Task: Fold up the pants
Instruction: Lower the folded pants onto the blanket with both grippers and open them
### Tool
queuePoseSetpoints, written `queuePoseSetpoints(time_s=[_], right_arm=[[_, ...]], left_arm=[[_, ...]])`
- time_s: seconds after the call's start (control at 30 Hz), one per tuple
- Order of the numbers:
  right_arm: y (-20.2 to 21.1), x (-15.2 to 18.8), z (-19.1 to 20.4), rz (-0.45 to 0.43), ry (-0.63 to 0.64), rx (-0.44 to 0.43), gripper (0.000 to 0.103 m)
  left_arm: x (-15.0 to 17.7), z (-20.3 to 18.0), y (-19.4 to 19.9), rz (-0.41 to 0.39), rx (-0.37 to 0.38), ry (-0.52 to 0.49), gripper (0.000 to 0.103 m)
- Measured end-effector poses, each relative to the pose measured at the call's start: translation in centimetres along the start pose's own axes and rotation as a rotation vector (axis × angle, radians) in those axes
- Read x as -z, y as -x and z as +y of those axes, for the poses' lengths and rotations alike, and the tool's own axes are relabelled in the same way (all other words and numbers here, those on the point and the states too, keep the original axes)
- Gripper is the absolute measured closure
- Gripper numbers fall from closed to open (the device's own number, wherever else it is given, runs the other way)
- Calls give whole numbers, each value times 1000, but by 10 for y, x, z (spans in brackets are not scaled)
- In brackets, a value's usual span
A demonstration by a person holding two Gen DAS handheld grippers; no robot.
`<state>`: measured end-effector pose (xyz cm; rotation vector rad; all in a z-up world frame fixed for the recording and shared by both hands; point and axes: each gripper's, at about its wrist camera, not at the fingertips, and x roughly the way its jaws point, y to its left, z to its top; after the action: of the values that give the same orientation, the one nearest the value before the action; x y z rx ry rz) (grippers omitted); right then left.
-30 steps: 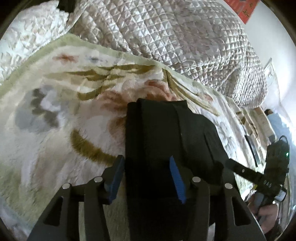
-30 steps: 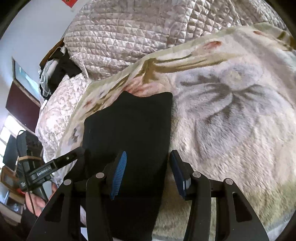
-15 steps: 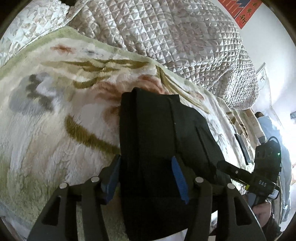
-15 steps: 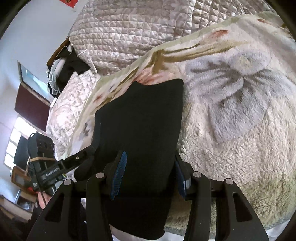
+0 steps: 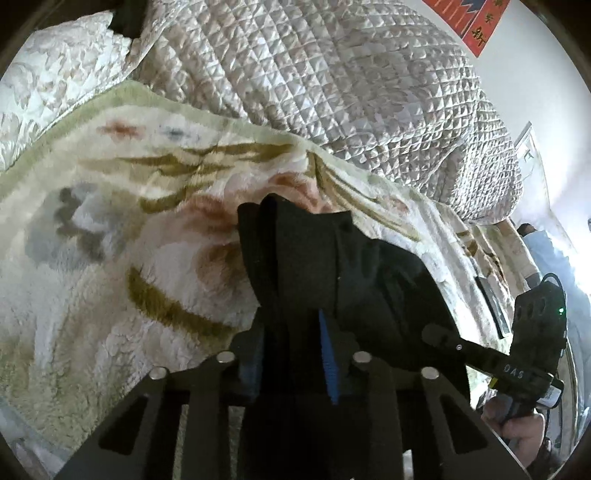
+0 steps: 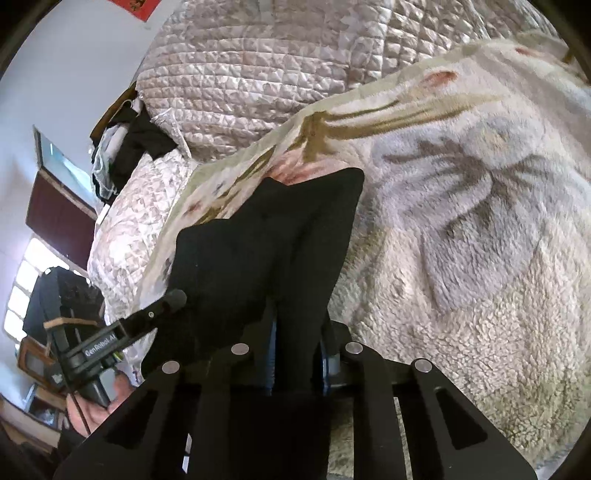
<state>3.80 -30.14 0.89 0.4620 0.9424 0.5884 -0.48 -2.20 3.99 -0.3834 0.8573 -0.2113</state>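
The black pants [image 5: 332, 266] lie folded on a fluffy floral blanket [image 5: 110, 236]. My left gripper [image 5: 291, 354] is shut on the near left edge of the pants, the cloth bunched between its blue pads. My right gripper [image 6: 297, 354] is shut on the near right edge of the pants [image 6: 266, 243], with the fabric pulled up into a ridge. Each gripper shows in the other's view, the right gripper [image 5: 443, 334] and the left gripper [image 6: 173, 299], at the pants' opposite corners.
A quilted beige bedspread [image 5: 351, 85] is heaped behind the blanket. Dark clothes [image 6: 136, 147] sit piled at the bed's far left. A white wall with a red hanging [image 5: 476, 26] is at the back.
Both grippers have closed from open onto the near edge of the pants. The cloth has bunched and lifted between the pads.
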Motion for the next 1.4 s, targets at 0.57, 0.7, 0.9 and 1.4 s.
queuePoseSetpoints(time_s=[0.57,0.7,0.9,1.4], right_arm=[[-30,-79,49,-25,102,-63,86],[-55,-105,56,-14,130,-46,86],[-90,-129,38,22,111,-11,83],[-51,-76,68,-16,314,142,84]], left_arm=[[-87,7,-9,-13,-31,-77,80],[-113,18,-26,-13,-56,-88,80],[-136,39,-64,-4,-114,-82,75],[-88,23,-22,-51,-125,-85,74]])
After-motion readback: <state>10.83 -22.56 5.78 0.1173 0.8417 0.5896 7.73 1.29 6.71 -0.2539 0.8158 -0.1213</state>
